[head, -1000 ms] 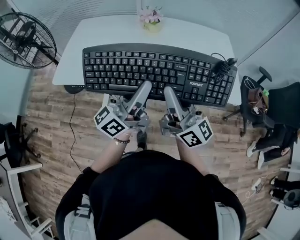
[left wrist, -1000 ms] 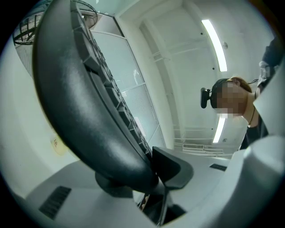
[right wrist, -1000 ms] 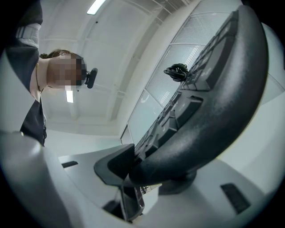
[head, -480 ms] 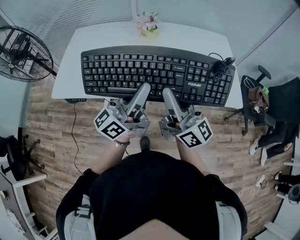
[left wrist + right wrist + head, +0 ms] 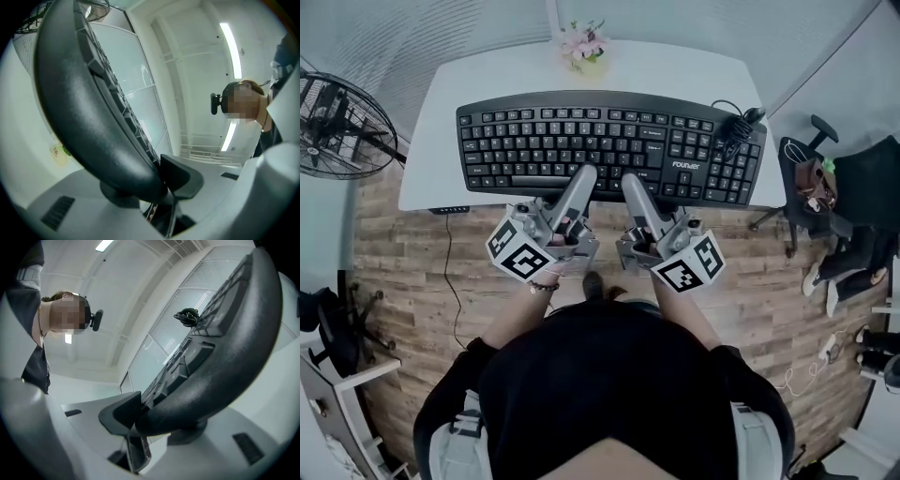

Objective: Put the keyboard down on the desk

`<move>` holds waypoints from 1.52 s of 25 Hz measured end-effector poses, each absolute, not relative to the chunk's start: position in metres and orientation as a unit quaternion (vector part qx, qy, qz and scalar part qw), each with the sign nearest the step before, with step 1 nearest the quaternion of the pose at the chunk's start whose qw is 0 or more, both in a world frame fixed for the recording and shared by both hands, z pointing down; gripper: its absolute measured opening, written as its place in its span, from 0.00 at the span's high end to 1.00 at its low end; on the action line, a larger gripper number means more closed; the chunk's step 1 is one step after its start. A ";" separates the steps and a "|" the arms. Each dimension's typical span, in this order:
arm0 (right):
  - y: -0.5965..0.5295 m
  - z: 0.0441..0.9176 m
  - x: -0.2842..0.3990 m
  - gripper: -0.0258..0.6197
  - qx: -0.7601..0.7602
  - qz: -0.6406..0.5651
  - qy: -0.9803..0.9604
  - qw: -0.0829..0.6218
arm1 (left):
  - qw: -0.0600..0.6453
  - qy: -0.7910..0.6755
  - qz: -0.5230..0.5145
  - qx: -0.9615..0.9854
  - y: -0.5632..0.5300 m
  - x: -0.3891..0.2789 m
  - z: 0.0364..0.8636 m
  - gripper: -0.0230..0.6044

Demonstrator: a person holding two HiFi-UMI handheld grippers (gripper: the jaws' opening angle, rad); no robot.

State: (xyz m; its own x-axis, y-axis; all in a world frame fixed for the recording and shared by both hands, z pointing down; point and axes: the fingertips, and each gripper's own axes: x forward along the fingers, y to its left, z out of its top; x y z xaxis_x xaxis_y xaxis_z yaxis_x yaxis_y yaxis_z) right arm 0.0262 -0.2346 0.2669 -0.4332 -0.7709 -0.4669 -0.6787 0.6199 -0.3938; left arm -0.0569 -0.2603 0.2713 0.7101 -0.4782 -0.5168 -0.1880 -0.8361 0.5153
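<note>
Left gripper (image 5: 583, 177), right gripper (image 5: 632, 184): jaws clamped on keyboard (image 5: 609, 141) near edge. Flower pot (image 5: 585, 49) at 12 o'clock, coiled cable (image 5: 734, 131) at 2 o'clock.

I see a white desk (image 5: 431, 141) spread out ahead of the left gripper (image 5: 581, 180) and the right gripper (image 5: 634, 182), whose tips reach past its near edge. A small pot of pink flowers (image 5: 586, 49) stands at the desk's far edge, straight beyond the left gripper. The keyboard (image 5: 609, 141) clamped in both covers the desk's middle. I cannot tell whether it touches the top.
</note>
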 end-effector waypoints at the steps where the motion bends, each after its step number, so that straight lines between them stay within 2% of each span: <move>1: -0.234 0.267 0.026 0.72 -0.430 -0.074 0.844 0.313 | 0.219 -0.186 -0.333 0.898 -0.260 -0.057 0.272 0.76; 11: -0.234 0.276 0.031 0.72 -0.427 -0.099 0.847 0.299 | 0.236 -0.200 -0.333 0.891 -0.257 -0.053 0.281 0.75; 38: -0.220 0.378 0.047 0.71 -0.438 -0.209 0.833 0.267 | 0.291 -0.270 -0.282 0.874 -0.237 -0.038 0.379 0.74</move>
State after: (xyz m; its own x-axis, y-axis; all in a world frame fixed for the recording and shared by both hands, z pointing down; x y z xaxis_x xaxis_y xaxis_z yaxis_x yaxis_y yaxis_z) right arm 0.0471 -0.2199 0.3785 -0.4739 -0.8408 -0.2615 -0.6181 0.5292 -0.5813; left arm -0.0375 -0.2373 0.3794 0.6956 -0.6355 -0.3351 -0.3076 -0.6850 0.6605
